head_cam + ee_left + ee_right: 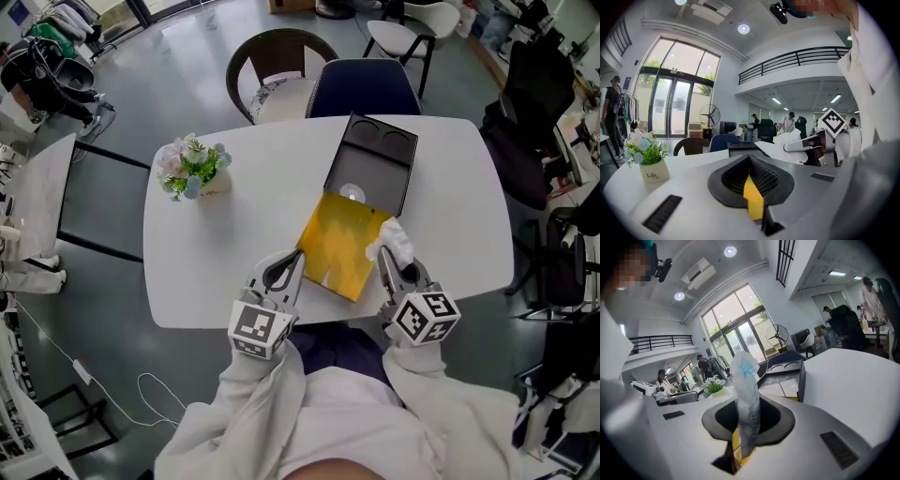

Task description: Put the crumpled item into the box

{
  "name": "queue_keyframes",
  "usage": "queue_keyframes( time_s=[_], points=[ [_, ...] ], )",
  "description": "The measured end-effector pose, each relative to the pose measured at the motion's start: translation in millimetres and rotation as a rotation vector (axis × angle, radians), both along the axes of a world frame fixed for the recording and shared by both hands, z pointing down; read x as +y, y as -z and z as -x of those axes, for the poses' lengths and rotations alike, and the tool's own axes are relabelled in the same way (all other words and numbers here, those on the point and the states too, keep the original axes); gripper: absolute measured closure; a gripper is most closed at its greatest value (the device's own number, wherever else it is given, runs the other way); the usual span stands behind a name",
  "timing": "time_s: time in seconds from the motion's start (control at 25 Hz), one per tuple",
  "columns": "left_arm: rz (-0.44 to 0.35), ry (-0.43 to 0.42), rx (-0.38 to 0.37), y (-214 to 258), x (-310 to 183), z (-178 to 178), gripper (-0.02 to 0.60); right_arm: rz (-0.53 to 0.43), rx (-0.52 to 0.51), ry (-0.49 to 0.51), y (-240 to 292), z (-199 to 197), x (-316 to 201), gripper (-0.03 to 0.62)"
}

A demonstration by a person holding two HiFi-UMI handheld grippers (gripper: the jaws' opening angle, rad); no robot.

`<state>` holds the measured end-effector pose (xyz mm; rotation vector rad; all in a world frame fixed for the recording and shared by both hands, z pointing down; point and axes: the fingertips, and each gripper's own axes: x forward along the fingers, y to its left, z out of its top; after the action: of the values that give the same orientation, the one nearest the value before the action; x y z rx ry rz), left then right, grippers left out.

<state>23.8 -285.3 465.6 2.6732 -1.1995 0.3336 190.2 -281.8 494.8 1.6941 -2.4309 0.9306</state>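
Both forearms, in loose white sleeves (258, 398), are reaching forward side by side over the near edge of the white tabletop (234, 253), each gripper angling slightly downward toward the box (375, 164).

The left gripper (296, 257) is sitting at the near left edge of the box's yellow panel. In the left gripper view its ribbed black pads are drawn into a narrow V (750, 162), with a sliver of yellow showing in the slit. I cannot tell whether they are pinching the panel or merely lying over it.

The right gripper (387, 255) is clamping the crumpled item (397, 238), a wad of thin white wrinkled material with a touch of pale blue near its top. In the right gripper view the crumpled item (744, 380) is standing up between the pinched jaws (746, 414) and sticking out past their tips. It is hanging at the right edge of the yellow panel, just short of the box's dark compartment.

The box is looking stiff and flat-sided: a matte black section lying farther from the person, with two curved outlines at its far end, and a glossy yellow panel spreading toward the grippers. A small white pot of pastel flowers (195, 169) is standing well to the left.
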Motion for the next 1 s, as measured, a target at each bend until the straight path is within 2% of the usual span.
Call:
queue_keyframes(
  time_s=[0.12,0.32,0.6,1.0],
  points=[
    [0.014,0.01,0.004,-5,-8,3,0.566,0.055,-0.029,0.024,-10,10,-9,0.526],
    [0.041,0.028,0.0,-14,-23,12,0.566,0.155,-0.133,0.053,-26,33,-28,0.526],
    [0.054,0.042,0.013,-20,-29,12,0.566,0.303,-0.218,0.149,-57,68,-48,0.526],
    [0.085,0.056,0.003,-30,-30,18,0.566,0.54,-0.269,0.284,-106,107,-56,0.526]
  ],
)
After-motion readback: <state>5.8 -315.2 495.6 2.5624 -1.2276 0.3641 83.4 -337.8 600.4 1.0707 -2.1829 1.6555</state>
